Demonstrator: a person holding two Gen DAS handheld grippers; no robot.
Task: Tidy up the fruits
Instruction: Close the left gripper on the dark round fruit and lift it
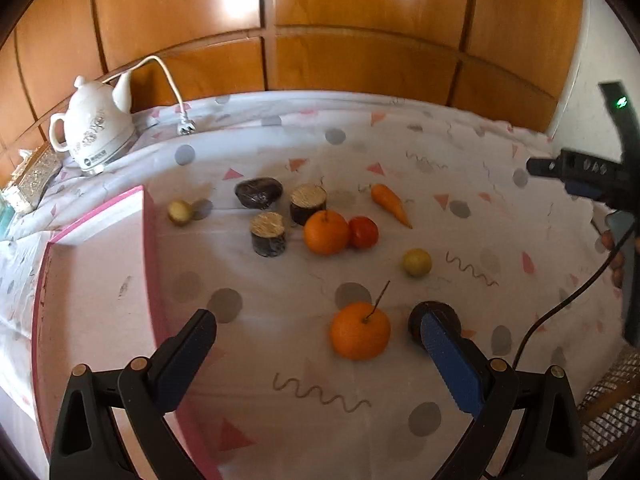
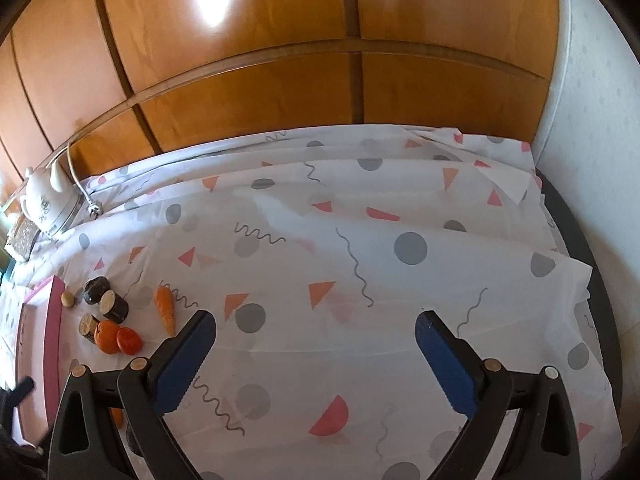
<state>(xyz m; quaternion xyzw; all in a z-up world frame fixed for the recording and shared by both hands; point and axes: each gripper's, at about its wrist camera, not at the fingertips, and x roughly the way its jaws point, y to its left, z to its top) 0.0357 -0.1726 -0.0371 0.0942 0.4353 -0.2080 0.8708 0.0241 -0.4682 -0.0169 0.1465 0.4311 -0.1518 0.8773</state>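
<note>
Approach step, judged: the left gripper (image 1: 320, 332), jaws wide and empty, hovers before the round stemmed orange (image 1: 360, 330) on the patterned cloth (image 1: 280, 312), pink tray (image 1: 96, 272) at nine o'clock; next, seemingly, closing on it, while the right gripper (image 2: 316, 332) stands wide, empty.

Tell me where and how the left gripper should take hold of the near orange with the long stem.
Grip the near orange across its round middle, coming down from above and slightly behind, with one finger on each side. Its stem sticks up and tilts right, so stay below it. The left gripper is open and probably wide enough. The dark fruit sits close on the right, so that finger has little room.
</note>
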